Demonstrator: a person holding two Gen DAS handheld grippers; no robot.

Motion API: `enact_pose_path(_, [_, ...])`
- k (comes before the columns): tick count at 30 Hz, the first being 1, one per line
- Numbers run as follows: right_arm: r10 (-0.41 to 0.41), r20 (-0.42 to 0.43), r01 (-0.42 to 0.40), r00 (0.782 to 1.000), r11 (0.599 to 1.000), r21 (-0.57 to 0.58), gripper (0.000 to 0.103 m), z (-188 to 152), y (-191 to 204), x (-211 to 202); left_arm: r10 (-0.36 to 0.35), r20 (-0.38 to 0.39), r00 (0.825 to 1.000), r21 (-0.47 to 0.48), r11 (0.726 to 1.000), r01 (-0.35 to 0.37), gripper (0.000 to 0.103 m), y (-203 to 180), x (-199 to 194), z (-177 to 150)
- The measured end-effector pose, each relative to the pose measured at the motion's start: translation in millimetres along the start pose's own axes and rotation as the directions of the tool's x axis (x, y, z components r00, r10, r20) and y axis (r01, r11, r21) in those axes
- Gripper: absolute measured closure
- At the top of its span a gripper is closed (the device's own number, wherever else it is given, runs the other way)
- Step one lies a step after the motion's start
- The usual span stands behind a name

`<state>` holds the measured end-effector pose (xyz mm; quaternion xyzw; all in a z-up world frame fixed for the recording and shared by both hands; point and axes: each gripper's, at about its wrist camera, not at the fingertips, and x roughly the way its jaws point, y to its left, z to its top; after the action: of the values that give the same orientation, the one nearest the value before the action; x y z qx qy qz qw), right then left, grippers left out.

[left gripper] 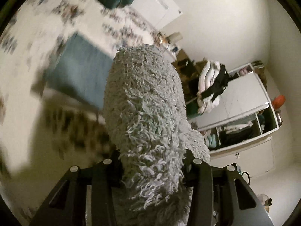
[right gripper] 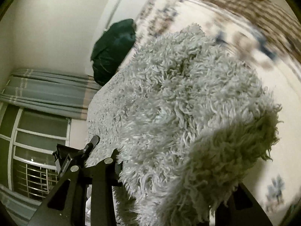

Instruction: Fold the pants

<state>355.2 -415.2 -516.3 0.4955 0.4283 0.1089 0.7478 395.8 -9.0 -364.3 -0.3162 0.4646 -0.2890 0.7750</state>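
Observation:
The pants are pale grey and shaggy. In the left wrist view my left gripper [left gripper: 152, 162] is shut on a thick roll of the pants [left gripper: 144, 98], which stands up between the black fingers and hides their tips. In the right wrist view my right gripper [right gripper: 160, 169] is shut on another bunch of the pants [right gripper: 178, 103]; the fleece spills over it and hides the right finger. The other gripper [right gripper: 75, 158] shows at the lower left, against the same fabric. Both grippers hold the pants lifted above the floral bedsheet [left gripper: 28, 60].
A blue folded cloth [left gripper: 80, 67] lies on the bed. A dark green bundle [right gripper: 112, 52] sits at the bed's far end. A white wardrobe [left gripper: 242, 101] with hanging clothes [left gripper: 210, 86] stands to the right. A curtain [right gripper: 47, 92] and barred window [right gripper: 33, 162] are at the left.

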Motion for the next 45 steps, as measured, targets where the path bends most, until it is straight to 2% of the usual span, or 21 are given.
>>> enact_pose_path(2, [0.013, 0.018, -0.013, 1.0, 1.0, -0.01, 0.063, 26, 20, 23, -0.009, 0.02, 1.0, -0.002, 1.0, 0.009, 0.064, 10, 6, 50])
enact_pose_path(5, [0.011, 0.03, -0.01, 0.999, 0.999, -0.046, 0.063, 70, 57, 82, 0.003, 0.035, 0.999, 0.0, 1.0, -0.003, 0.064, 34, 21, 114])
enact_pose_path(8, [-0.015, 0.014, 0.016, 1.0, 0.998, -0.065, 0.063, 105, 67, 145, 0.032, 0.031, 0.999, -0.005, 0.999, -0.032, 0.064, 71, 34, 151])
enact_pose_path(10, [-0.049, -0.01, 0.048, 0.999, 0.996, -0.073, 0.064, 123, 72, 196, 0.081, 0.011, 0.997, -0.02, 0.997, -0.081, 0.064, 106, 51, 171])
enact_pose_path(13, [-0.107, -0.068, 0.103, 0.992, 0.993, -0.063, 0.063, 129, 58, 251, 0.162, -0.047, 0.986, -0.056, 0.985, -0.165, 0.063, 150, 72, 172])
enact_pose_path(15, [-0.158, -0.117, 0.154, 0.98, 0.987, -0.049, 0.053, 129, 46, 271, 0.177, -0.064, 0.982, -0.072, 0.981, -0.182, 0.06, 172, 77, 172])
enact_pose_path(17, [-0.144, -0.14, 0.144, 0.98, 0.989, -0.014, 0.04, 129, 41, 273, 0.152, -0.066, 0.986, -0.084, 0.984, -0.157, 0.057, 179, 72, 168])
enact_pose_path(18, [-0.162, -0.153, 0.163, 0.975, 0.987, -0.003, 0.037, 127, 40, 268, 0.147, -0.068, 0.987, -0.09, 0.984, -0.152, 0.056, 179, 66, 164])
enact_pose_path(21, [-0.2, -0.125, 0.198, 0.972, 0.98, -0.035, 0.034, 120, 47, 244, 0.166, -0.062, 0.984, -0.083, 0.982, -0.17, 0.05, 173, 50, 155])
enact_pose_path(24, [-0.256, -0.102, 0.252, 0.961, 0.966, -0.052, 0.031, 118, 44, 230, 0.207, -0.053, 0.977, -0.068, 0.975, -0.211, 0.049, 157, 29, 147])
enact_pose_path(26, [-0.332, -0.084, 0.325, 0.94, 0.942, -0.088, 0.024, 121, 57, 219, 0.273, -0.038, 0.961, -0.041, 0.961, -0.274, 0.049, 146, 21, 145])
enact_pose_path(27, [-0.397, -0.059, 0.388, 0.916, 0.913, -0.125, 0.022, 117, 64, 212, 0.32, -0.03, 0.947, -0.016, 0.947, -0.321, 0.049, 136, 16, 143])
enact_pose_path(29, [-0.494, -0.019, 0.483, 0.869, 0.858, -0.174, 0.012, 119, 70, 203, 0.421, -0.003, 0.907, 0.053, 0.906, -0.42, 0.049, 115, 10, 138])
enact_pose_path(30, [-0.543, 0.013, 0.534, 0.84, 0.821, -0.205, 0.009, 115, 80, 197, 0.488, 0.012, 0.873, 0.098, 0.868, -0.486, 0.046, 101, 8, 135])
enact_pose_path(31, [-0.563, 0.035, 0.556, 0.826, 0.801, -0.22, 0.004, 116, 86, 191, 0.539, 0.023, 0.842, 0.133, 0.833, -0.537, 0.031, 91, 8, 132])
enact_pose_path(32, [-0.603, 0.073, 0.6, 0.794, 0.761, -0.244, 0.001, 113, 97, 185, 0.584, 0.035, 0.811, 0.165, 0.797, -0.581, 0.018, 79, 7, 128])
enact_pose_path(33, [-0.635, 0.103, 0.637, 0.765, 0.726, -0.26, 0.001, 111, 108, 180, 0.608, 0.049, 0.792, 0.19, 0.773, -0.605, 0.015, 67, 5, 123])
enact_pose_path(35, [-0.663, 0.159, 0.677, 0.732, 0.68, -0.281, 0.001, 105, 129, 169, 0.641, 0.06, 0.765, 0.239, 0.735, -0.635, 0.012, 45, 3, 111])
enact_pose_path(38, [-0.674, 0.209, 0.703, 0.709, 0.648, -0.293, 0.0, 95, 160, 152, 0.678, 0.081, 0.731, 0.283, 0.687, -0.669, 0.006, 15, -4, 95])
enact_pose_path(42, [-0.656, 0.258, 0.704, 0.709, 0.638, -0.313, 0.0, 69, 209, 96, 0.679, 0.123, 0.724, 0.305, 0.668, -0.678, 0.005, -27, -25, 75])
enact_pose_path(45, [-0.637, 0.29, 0.699, 0.714, 0.634, -0.329, 0.0, 52, 238, 59, 0.672, 0.158, 0.724, 0.302, 0.665, -0.683, 0.005, -64, -50, 57])
